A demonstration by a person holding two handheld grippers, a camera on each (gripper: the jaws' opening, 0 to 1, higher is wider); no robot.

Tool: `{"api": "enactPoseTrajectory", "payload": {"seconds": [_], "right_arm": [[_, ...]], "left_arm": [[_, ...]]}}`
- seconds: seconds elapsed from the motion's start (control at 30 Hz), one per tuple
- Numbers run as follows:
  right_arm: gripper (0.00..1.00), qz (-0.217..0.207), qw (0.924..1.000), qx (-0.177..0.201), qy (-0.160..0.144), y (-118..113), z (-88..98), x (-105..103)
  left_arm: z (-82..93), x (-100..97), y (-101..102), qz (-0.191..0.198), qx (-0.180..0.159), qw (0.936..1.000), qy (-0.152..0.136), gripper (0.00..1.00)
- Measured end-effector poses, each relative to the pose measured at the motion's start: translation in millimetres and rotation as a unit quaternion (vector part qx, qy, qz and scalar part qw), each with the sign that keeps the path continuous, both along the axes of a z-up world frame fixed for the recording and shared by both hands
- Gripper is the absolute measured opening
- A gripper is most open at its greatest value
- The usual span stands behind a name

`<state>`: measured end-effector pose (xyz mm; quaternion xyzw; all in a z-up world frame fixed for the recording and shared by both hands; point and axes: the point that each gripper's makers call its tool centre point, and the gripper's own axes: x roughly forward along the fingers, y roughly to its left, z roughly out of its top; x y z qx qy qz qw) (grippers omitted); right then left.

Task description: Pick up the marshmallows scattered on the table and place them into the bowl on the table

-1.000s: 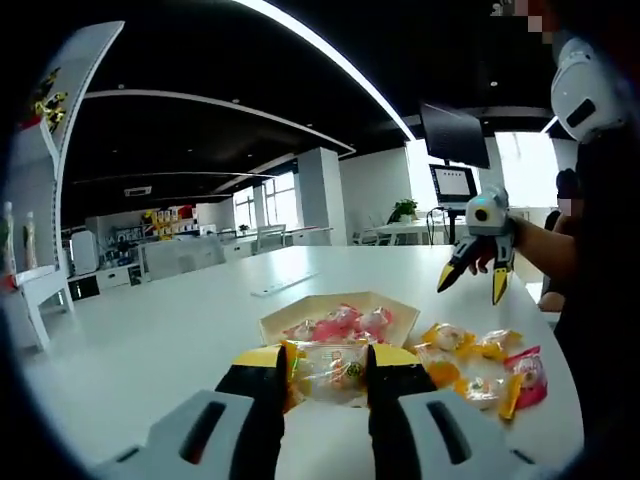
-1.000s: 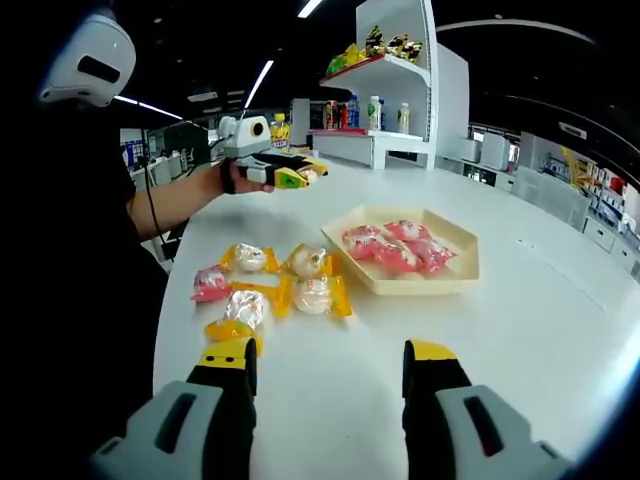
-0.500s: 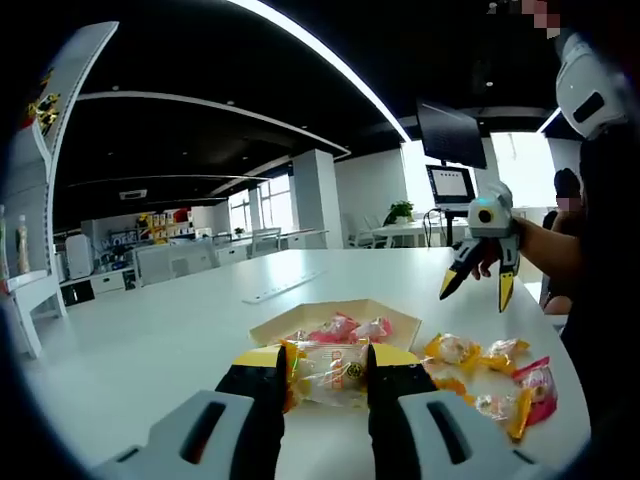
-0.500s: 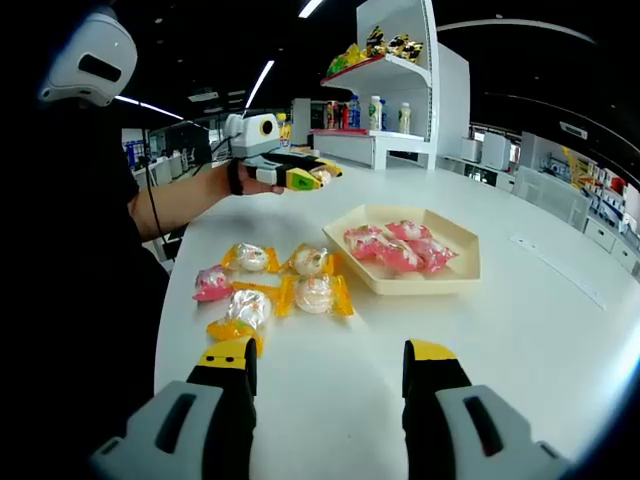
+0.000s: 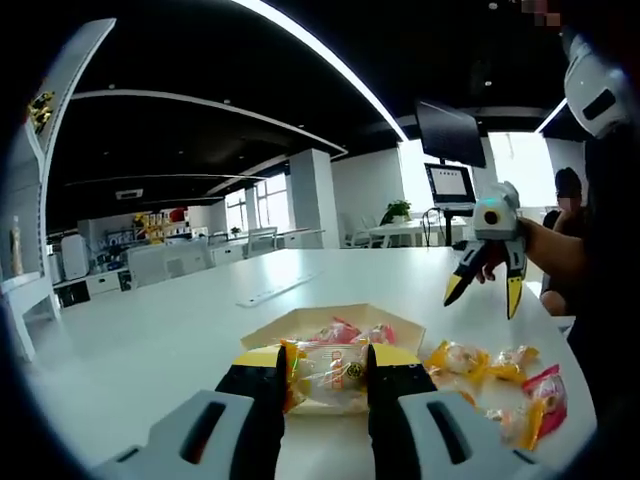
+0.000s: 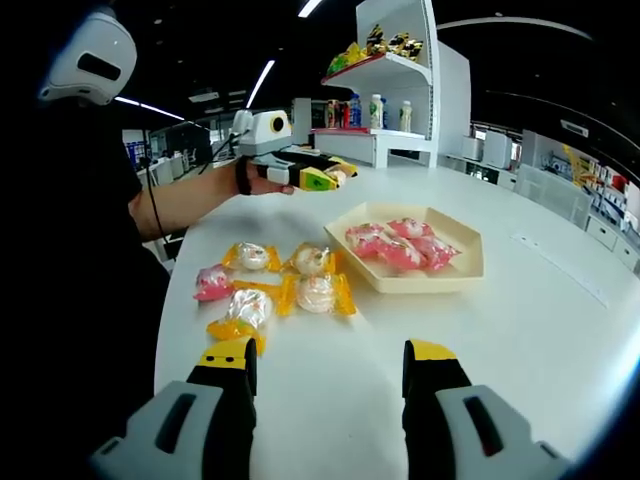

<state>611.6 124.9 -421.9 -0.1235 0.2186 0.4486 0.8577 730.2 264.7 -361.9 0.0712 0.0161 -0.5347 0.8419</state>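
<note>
The room is bright down low and dark up high. A long light strip (image 5: 330, 60) glows white on the dark ceiling, and big windows (image 5: 525, 165) far back shine so hard they look washed out. The white table (image 6: 560, 330) is lit evenly, with only soft, faint shadows under the candy wrappers (image 6: 285, 285). The wrappers show small shiny spots. Both pictures bend like a fish's eye: the shelf (image 6: 395, 75) and the ceiling lines curve near the edges. Things in the middle look sharp. Far things look small and a bit fuzzy. The person's sleeve (image 6: 70, 250) is almost black.
</note>
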Motion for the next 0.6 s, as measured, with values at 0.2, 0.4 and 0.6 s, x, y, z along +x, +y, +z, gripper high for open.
{"api": "enactPoseTrajectory", "payload": {"seconds": [0.2,0.4,0.6], "right_arm": [[0.57,0.0,1.0,0.0,0.0,0.5,0.7,-1.3],[0.57,0.001,1.0,-0.001,-0.001,1.1,1.4,-1.6],[0.57,0.002,1.0,-0.002,-0.002,1.1,3.1,-1.8]], "left_arm": [[1.3,5.0,-5.7,0.0,0.001,1.0,-0.002,0.31],[1.5,10.6,-11.2,-0.001,0.008,1.0,-0.005,0.31],[1.7,16.3,-14.8,0.002,0.006,1.0,-0.003,0.31]]}}
